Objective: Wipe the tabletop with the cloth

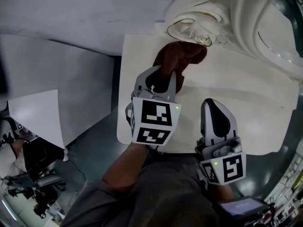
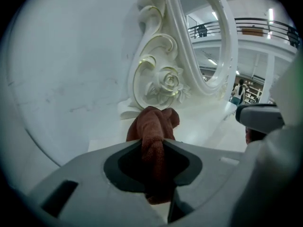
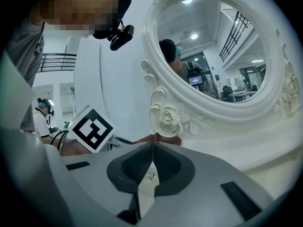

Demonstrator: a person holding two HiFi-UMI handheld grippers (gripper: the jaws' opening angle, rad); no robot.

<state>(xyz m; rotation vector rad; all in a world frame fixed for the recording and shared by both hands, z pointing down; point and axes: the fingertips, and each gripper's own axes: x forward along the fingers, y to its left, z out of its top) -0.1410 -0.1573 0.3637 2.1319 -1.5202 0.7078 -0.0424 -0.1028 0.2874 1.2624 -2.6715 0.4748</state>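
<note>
Left gripper (image 2: 154,145) pinches the brown cloth (image 2: 152,122) tight, on the white tabletop (image 1: 246,108) by the mirror (image 3: 208,51). Right gripper (image 3: 151,148) is pressed together, nothing in it. I think cloth's soft, light & floppy, so grab a bunched fold.

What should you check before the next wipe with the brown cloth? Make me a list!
1. Grip: ok, the jaws of the left gripper pinch the brown cloth.
2. Cloth flat on the tabletop: cannot tell; it is bunched up.
3. Right gripper out of the way: ok, shut, empty, off to the side of the cloth.
4. Room ahead: not ok, the carved mirror base stands just beyond the cloth.
</note>
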